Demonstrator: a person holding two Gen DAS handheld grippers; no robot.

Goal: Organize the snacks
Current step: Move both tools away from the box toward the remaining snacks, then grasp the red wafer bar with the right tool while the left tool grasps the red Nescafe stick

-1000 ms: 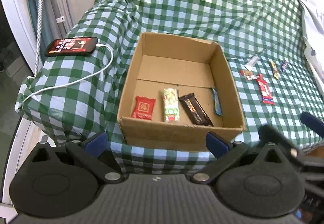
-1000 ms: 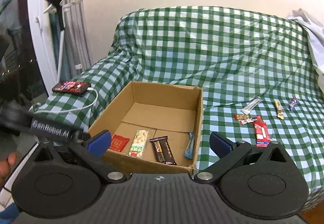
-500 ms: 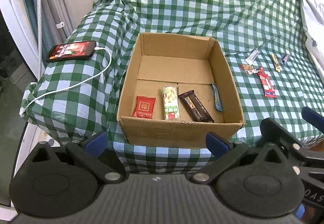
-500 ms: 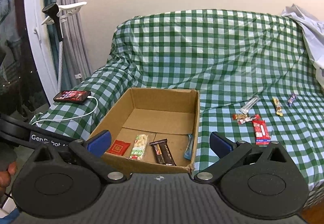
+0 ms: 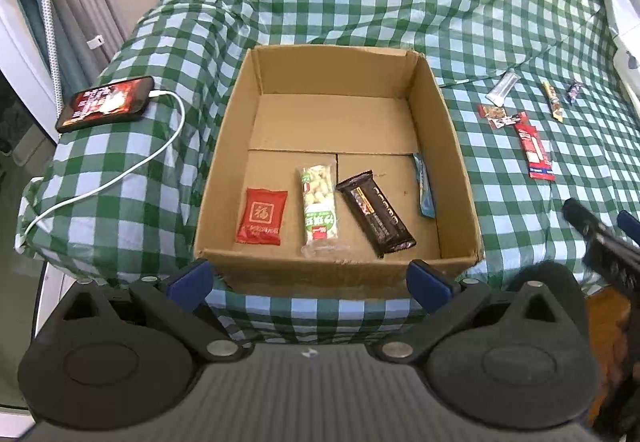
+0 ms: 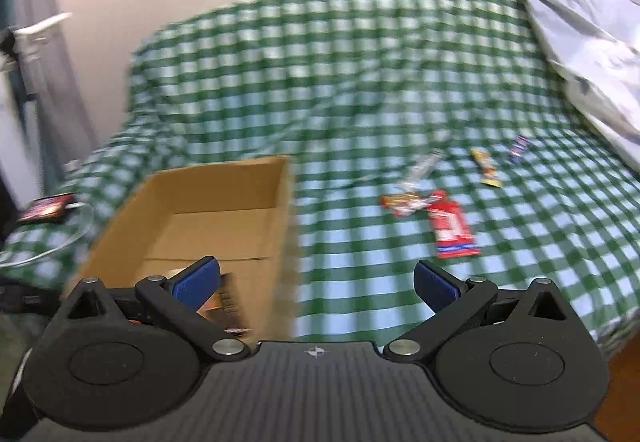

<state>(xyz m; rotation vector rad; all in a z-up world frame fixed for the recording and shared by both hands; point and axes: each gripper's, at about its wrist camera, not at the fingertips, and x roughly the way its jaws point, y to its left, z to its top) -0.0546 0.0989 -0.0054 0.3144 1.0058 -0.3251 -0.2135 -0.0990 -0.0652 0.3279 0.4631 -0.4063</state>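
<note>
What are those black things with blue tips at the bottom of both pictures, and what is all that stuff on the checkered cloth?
They are tongs that a person holds, one in each hand, each with a camera looking out over its two blue tips. One picture comes from the left tongs, the other, blurry one from the right tongs. Both are open and hold nothing. On the checkered cloth sits a cardboard box with four snacks inside: a red packet, a green nut bar, a dark chocolate bar and a blue wrapper leaning against the side. More loose snacks lie on the cloth beside the box. A phone is charging nearby.
</note>
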